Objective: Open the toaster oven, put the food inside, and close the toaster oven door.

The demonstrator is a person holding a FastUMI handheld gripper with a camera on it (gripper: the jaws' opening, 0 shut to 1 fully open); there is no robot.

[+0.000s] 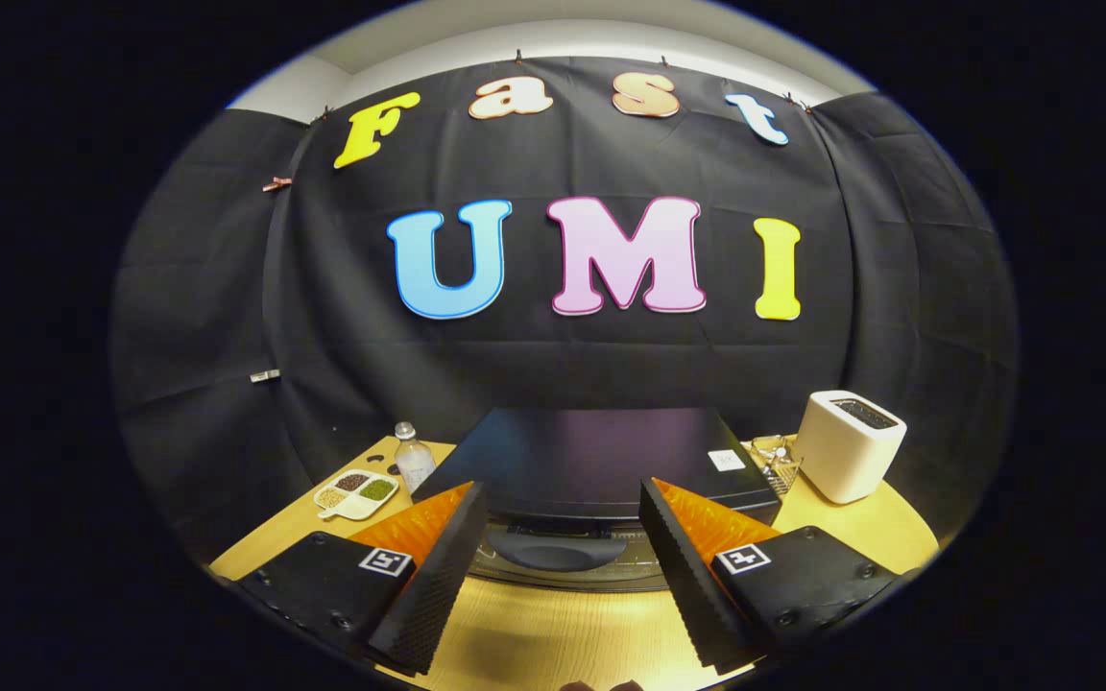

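A black toaster oven sits on the wooden table, seen from above and in front. Its door is closed, and the dark curved handle runs across the top of the door front. My gripper is open, with nothing held between its fingers. The fingers hover just above the oven's front edge, one on each side of the handle and a little higher than it. I see no food item in the gripper.
A white two-slot toaster stands right of the oven, with a small wire rack beside it. Left of the oven are a clear bottle and a divided white dish of grains. Black cloth walls the back.
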